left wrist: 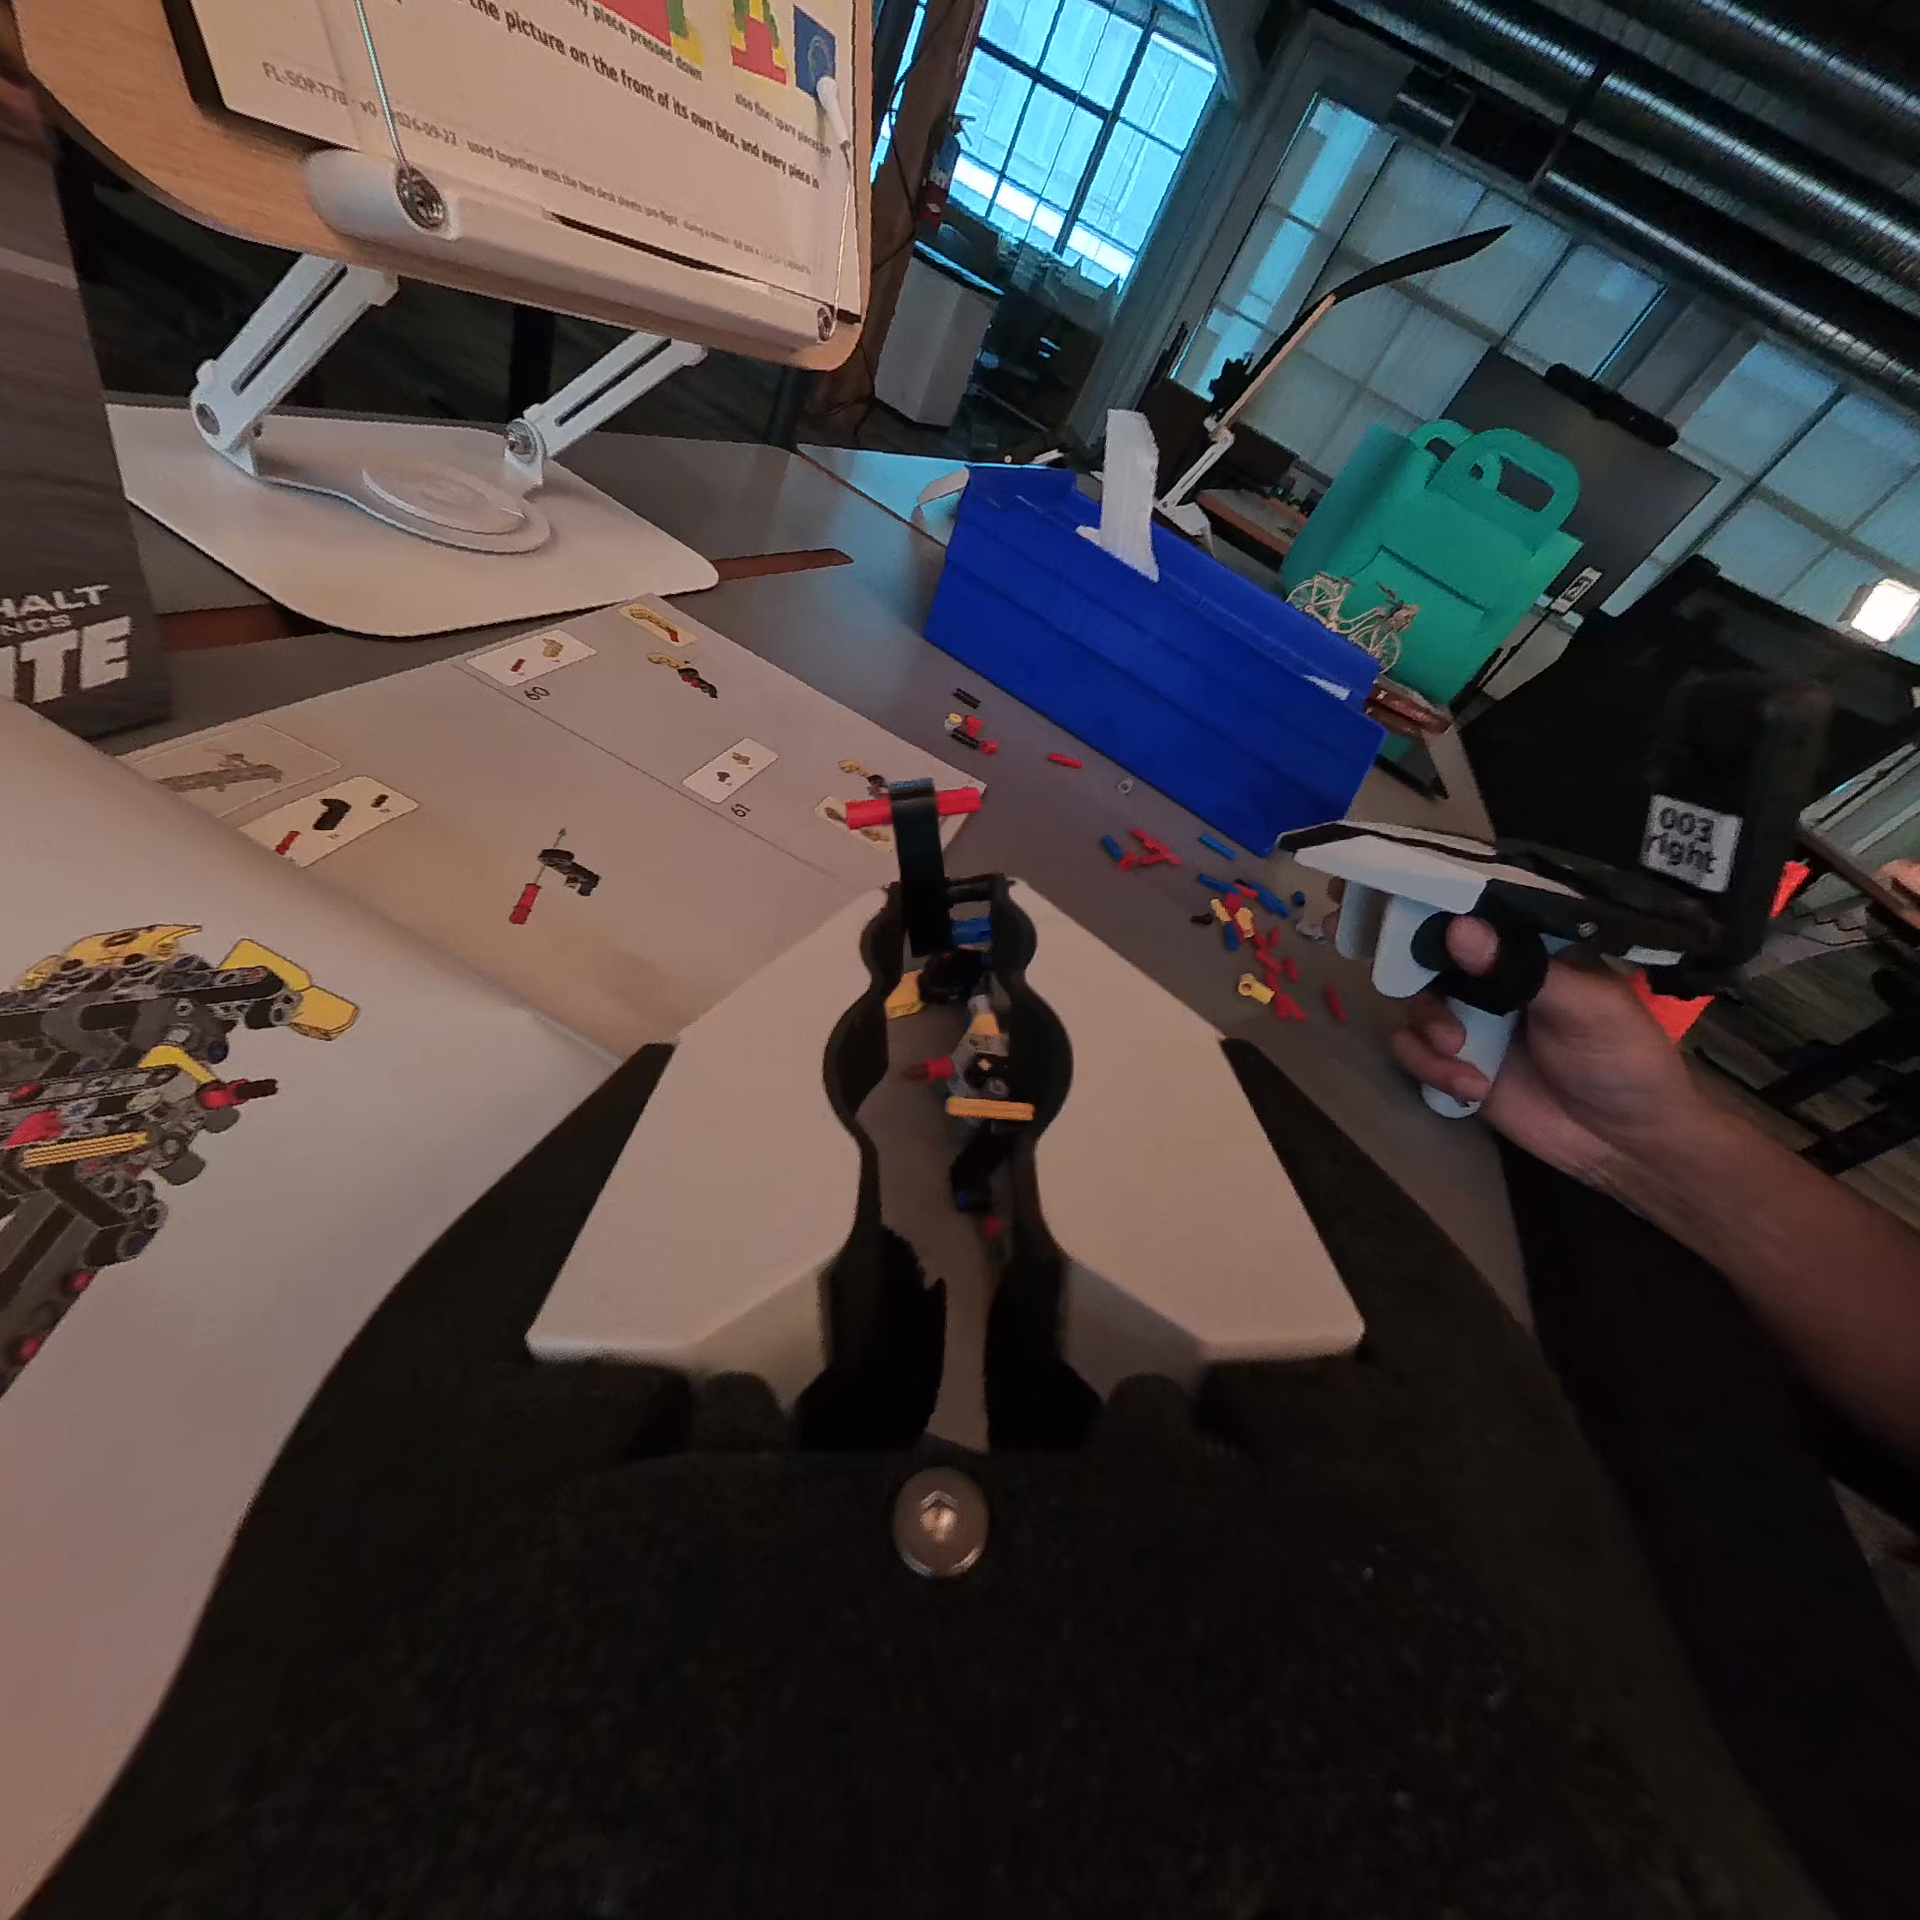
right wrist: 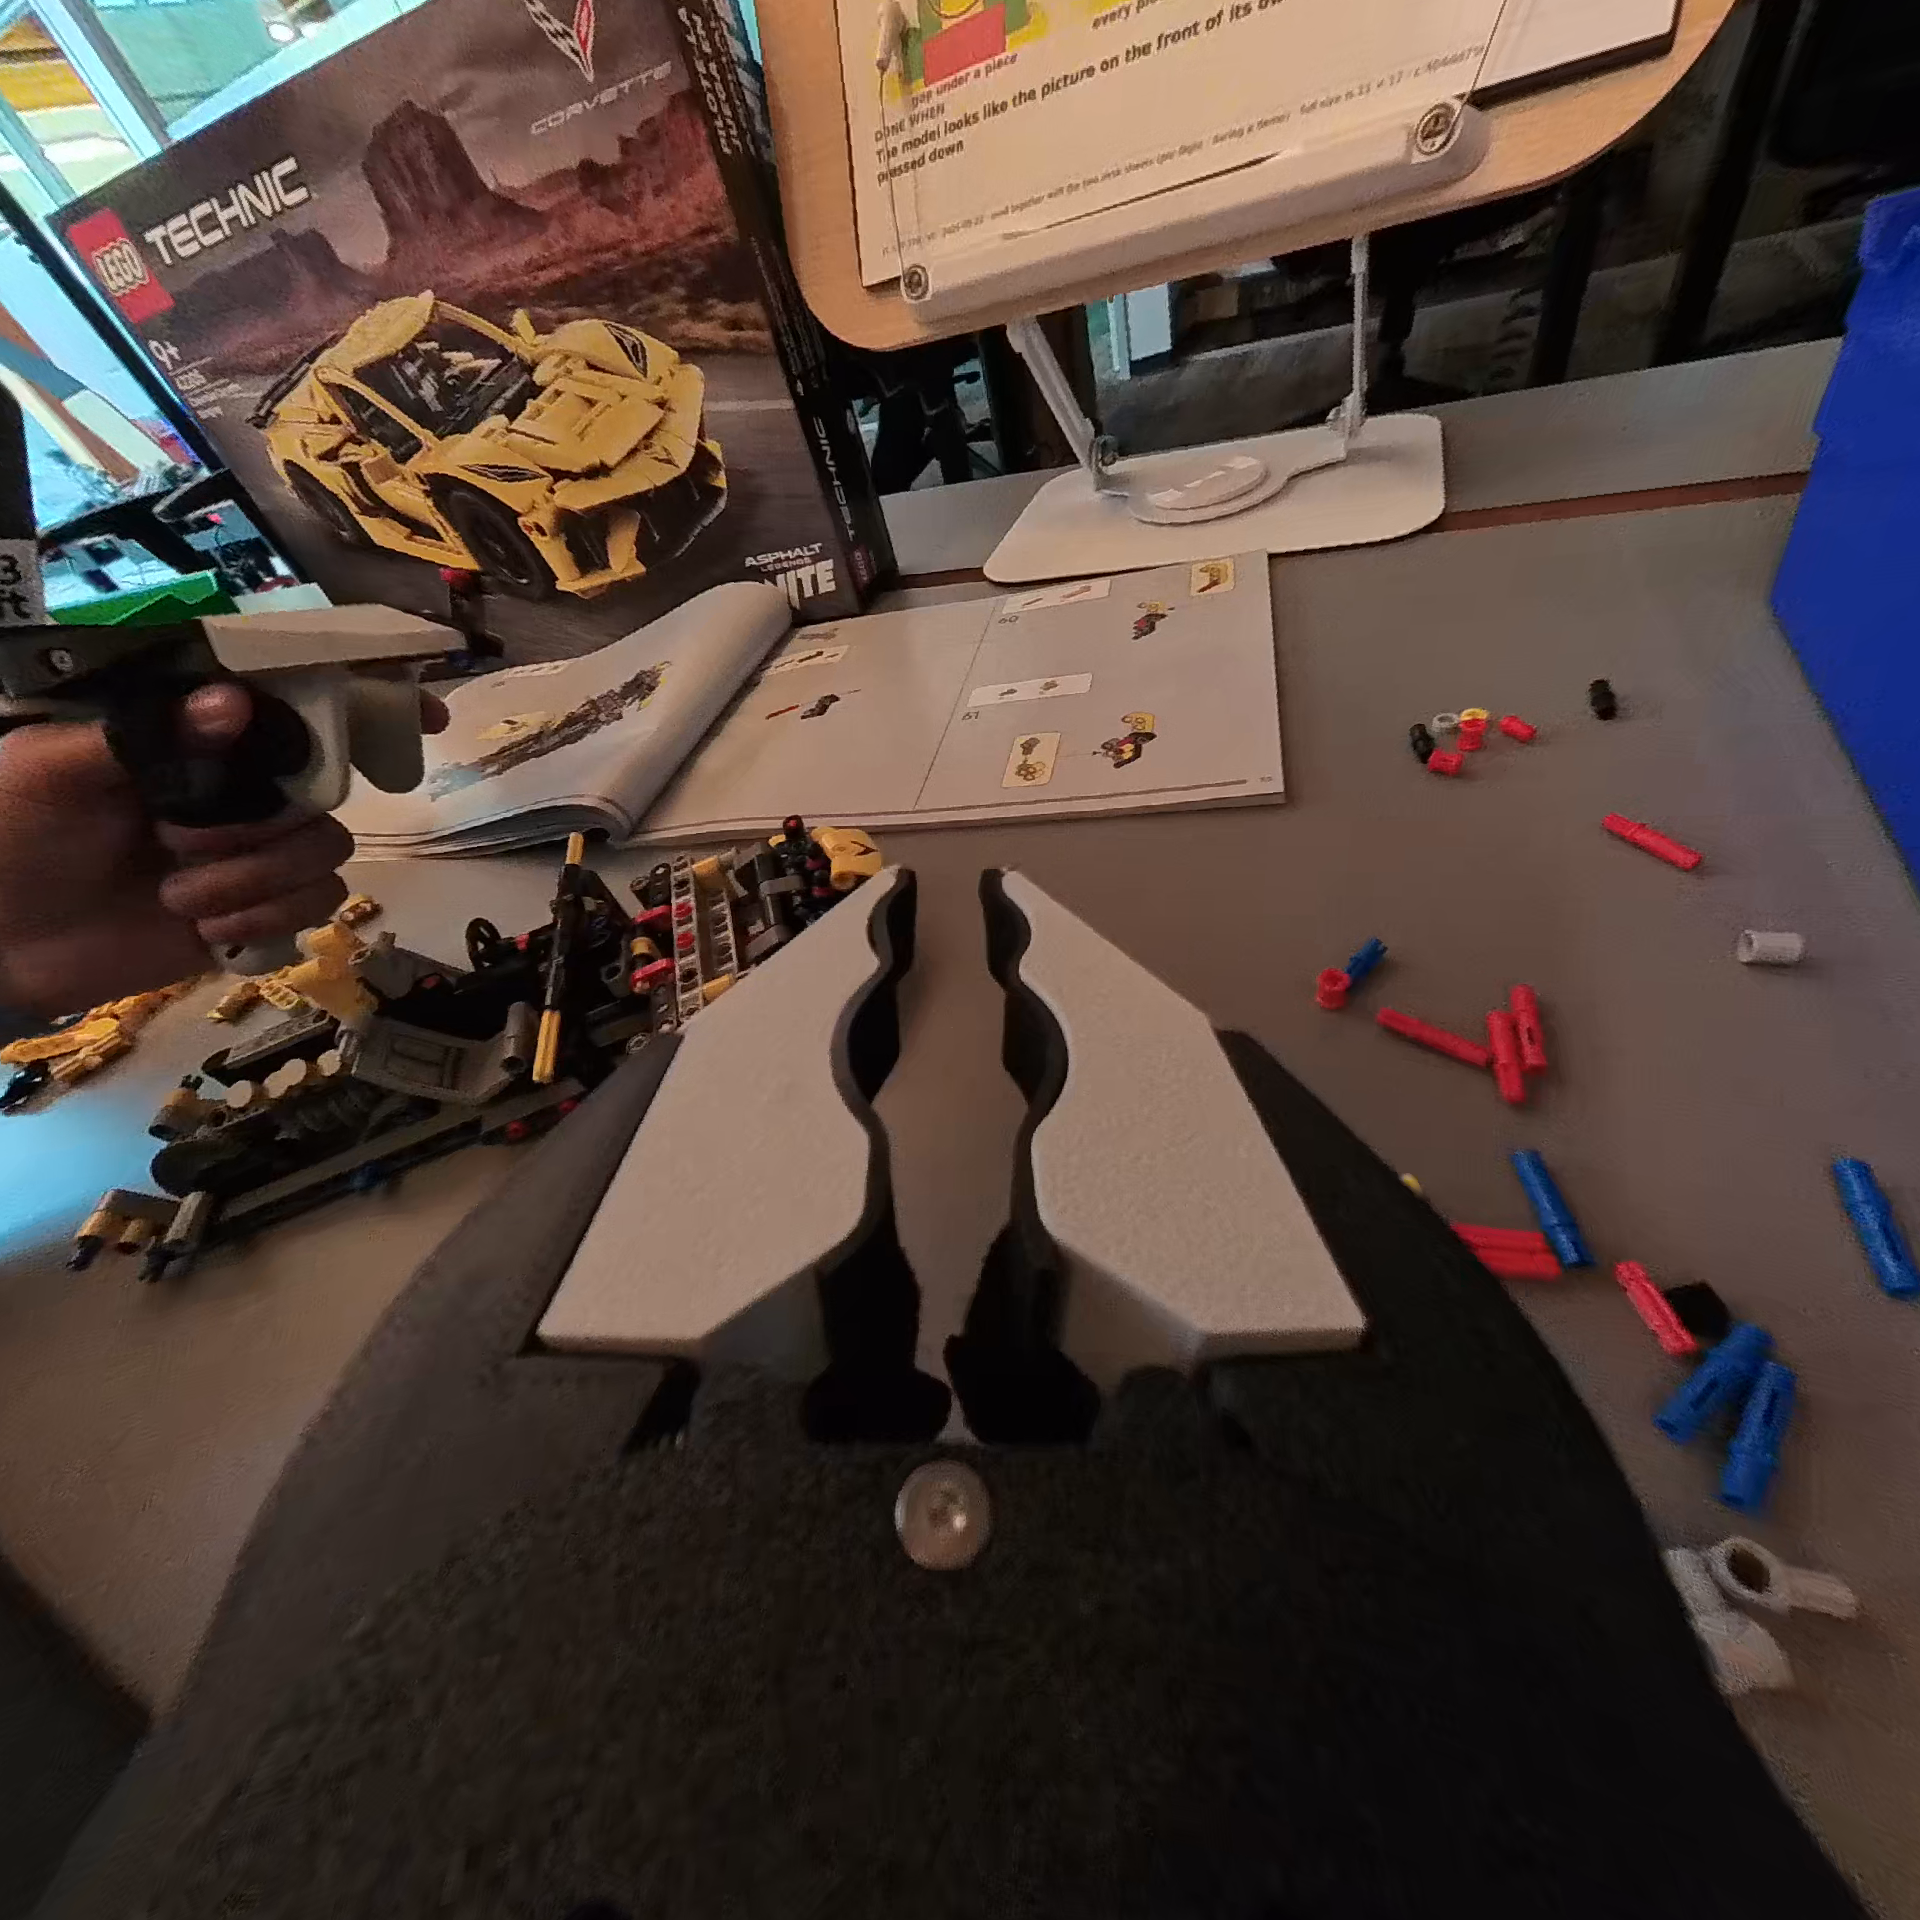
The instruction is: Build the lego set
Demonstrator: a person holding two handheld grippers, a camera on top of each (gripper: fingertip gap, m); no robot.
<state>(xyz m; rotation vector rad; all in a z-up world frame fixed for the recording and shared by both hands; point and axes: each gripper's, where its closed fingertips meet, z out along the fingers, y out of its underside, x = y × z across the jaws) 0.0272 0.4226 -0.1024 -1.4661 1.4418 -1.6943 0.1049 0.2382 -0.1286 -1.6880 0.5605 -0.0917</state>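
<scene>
The left gripper (left wrist: 948,904) is closed on a black lego piece (left wrist: 923,873) with a red axle (left wrist: 912,806) through its top; the piece stands up out of the fingertips, held above the open manual (left wrist: 582,790). Through the gap between the fingers, more of a small black, yellow and blue assembly (left wrist: 982,1081) shows below, though whether it joins the gripped piece cannot be told.

The right gripper (right wrist: 948,883) holds nothing: its jaws stand a narrow gap apart, bare grey table (right wrist: 1455,623) showing between them.

Only the right wrist view shows the half-built car (right wrist: 436,1018). It lies on the table just left of the right gripper's fingers, in front of the manual: a long black and grey chassis with yellow panels, red and blue pins and a black-and-yellow beam across it. A few yellow parts (right wrist: 83,1039) lie at its left end. Behind it stands the set's box (right wrist: 468,343), picturing a yellow sports car. The left gripper appears here too, at the left edge, in a hand (right wrist: 135,862).

Only the left wrist view shows the blue bin (left wrist: 1153,644) whole, with a teal bag (left wrist: 1444,540) behind it, and the right gripper in a hand (left wrist: 1548,1039) over the table's right side.

Both views show loose red and blue pins (right wrist: 1507,1039) scattered right of the manual, and a white stand (right wrist: 1226,488) carrying a printed sheet.
</scene>
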